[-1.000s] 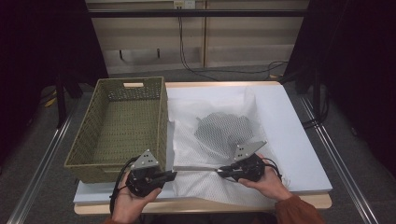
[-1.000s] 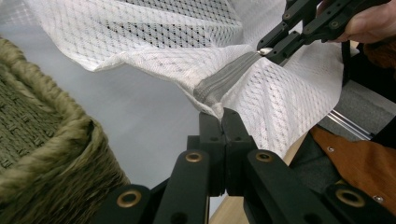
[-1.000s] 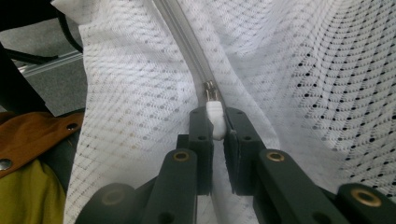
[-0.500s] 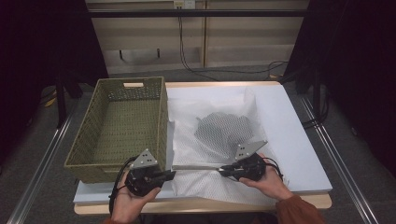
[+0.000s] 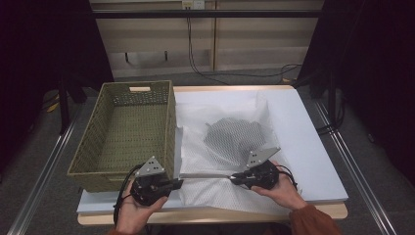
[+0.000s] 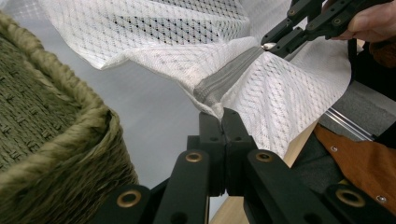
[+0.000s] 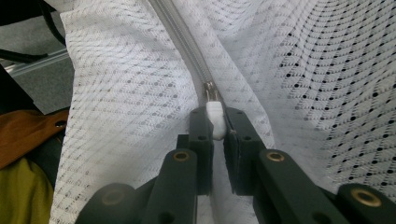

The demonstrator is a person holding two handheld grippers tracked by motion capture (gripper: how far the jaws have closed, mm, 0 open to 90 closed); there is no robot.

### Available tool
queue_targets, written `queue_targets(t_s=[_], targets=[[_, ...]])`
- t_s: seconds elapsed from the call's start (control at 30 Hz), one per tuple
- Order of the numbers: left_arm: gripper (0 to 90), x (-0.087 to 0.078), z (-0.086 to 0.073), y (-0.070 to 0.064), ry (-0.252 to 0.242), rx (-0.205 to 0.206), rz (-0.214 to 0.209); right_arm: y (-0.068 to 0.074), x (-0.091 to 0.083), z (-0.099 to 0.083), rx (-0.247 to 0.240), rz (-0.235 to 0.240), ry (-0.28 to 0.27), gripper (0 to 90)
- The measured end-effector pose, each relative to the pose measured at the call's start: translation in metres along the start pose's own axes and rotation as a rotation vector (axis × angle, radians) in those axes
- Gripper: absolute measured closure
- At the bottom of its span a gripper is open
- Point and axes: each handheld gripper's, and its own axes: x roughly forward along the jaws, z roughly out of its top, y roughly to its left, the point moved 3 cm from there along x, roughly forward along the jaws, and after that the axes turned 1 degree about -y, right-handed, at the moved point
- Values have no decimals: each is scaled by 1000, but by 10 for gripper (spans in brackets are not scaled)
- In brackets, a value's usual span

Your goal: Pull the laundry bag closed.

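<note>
A white mesh bag (image 5: 220, 122) lies on the table with a dark bundle (image 5: 235, 139) inside it. Its grey zipper (image 5: 205, 175) runs taut along the near edge between my two grippers. My left gripper (image 5: 178, 182) is shut on the bag's corner at the zipper's end (image 6: 222, 116), close to the basket. My right gripper (image 5: 234, 178) is shut on the white zipper pull (image 7: 215, 119), with the zipper (image 7: 182, 42) running away from its jaws. In the left gripper view, the right gripper (image 6: 275, 44) shows at the far end of the zipper (image 6: 229, 77).
A green woven basket (image 5: 171, 122) stands empty on the left of the table, its corner (image 6: 56, 140) right beside my left gripper. A white sheet covers the table (image 5: 303, 147). The table's front edge lies just under both hands.
The right gripper has edged very slightly to the right with the zipper pull. The left gripper and the bag stay where they were.
</note>
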Motion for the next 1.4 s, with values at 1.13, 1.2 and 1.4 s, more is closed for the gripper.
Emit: queue_targets(t_s=[1.13,1.2,1.4], targets=[[893,-1,1,0,-11,-13,-10,-5,-10,-7,13,-27,8,826],[893,-2,1,0,-16,-13,-9,-4,-10,-8,11,-32,13,827],[893,-2,1,0,-15,-11,-11,-7,-13,-10,22,-31,8,826]])
